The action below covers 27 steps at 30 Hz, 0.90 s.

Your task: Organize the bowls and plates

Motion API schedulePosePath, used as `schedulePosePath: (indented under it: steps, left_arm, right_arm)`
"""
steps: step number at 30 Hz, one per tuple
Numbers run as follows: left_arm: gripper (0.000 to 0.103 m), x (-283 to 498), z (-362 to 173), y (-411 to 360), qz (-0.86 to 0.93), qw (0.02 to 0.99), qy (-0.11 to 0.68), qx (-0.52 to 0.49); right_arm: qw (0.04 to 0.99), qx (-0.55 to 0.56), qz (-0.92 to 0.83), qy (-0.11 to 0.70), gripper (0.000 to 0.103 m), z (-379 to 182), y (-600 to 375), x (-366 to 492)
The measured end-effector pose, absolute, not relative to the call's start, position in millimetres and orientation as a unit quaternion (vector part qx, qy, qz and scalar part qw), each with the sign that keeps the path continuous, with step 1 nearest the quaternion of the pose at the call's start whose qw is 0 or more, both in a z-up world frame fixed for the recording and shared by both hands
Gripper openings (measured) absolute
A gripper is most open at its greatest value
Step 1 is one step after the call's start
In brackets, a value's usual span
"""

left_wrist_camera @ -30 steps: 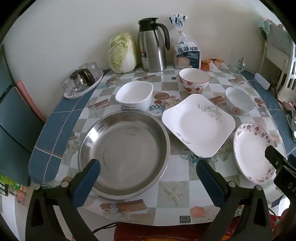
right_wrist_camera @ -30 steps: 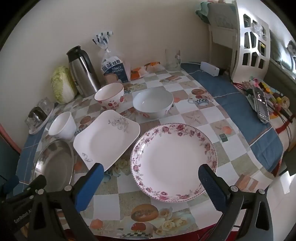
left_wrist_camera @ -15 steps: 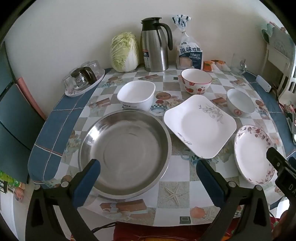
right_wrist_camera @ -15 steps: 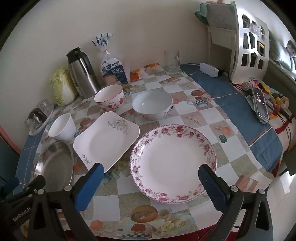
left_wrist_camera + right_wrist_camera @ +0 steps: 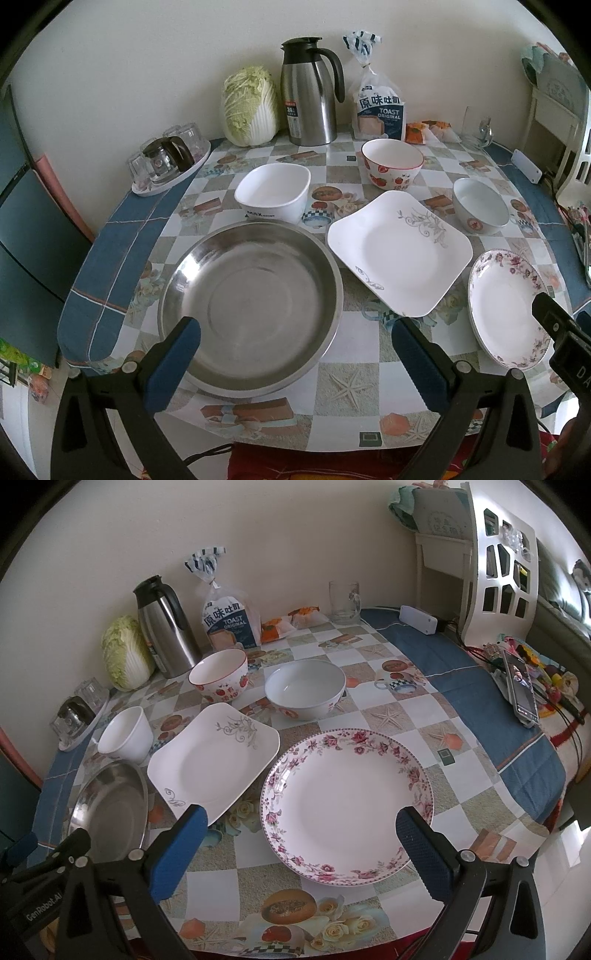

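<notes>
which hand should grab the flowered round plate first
Right, probably. The right tongs hang open directly over the flowered plate, their tips straddling its near rim. The left tongs are open over the steel basin, further away.

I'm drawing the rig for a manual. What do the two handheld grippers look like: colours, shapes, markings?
The left gripper and the right gripper match: each has two angular black arms with silver screws, ending in blue textured finger pads. In the right wrist view, the left gripper's black body reads "GenRobot.AI" in white. A dark cable shows below the left gripper.
</notes>
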<state>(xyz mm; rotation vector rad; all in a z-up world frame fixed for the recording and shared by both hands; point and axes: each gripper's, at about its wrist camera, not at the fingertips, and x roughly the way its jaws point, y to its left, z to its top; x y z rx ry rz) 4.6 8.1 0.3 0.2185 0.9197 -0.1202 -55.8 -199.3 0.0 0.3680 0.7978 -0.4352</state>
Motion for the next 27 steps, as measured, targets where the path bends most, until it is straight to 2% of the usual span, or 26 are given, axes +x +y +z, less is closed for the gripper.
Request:
schedulePosePath:
  steps: [27]
  left_arm:
    - [0.103,4.1,-1.0,8.5,-0.056,0.889,0.444,0.102]
  right_arm:
    - [0.883,0.178,-0.209,0.382,0.103,-0.4,-199.5,-56.1]
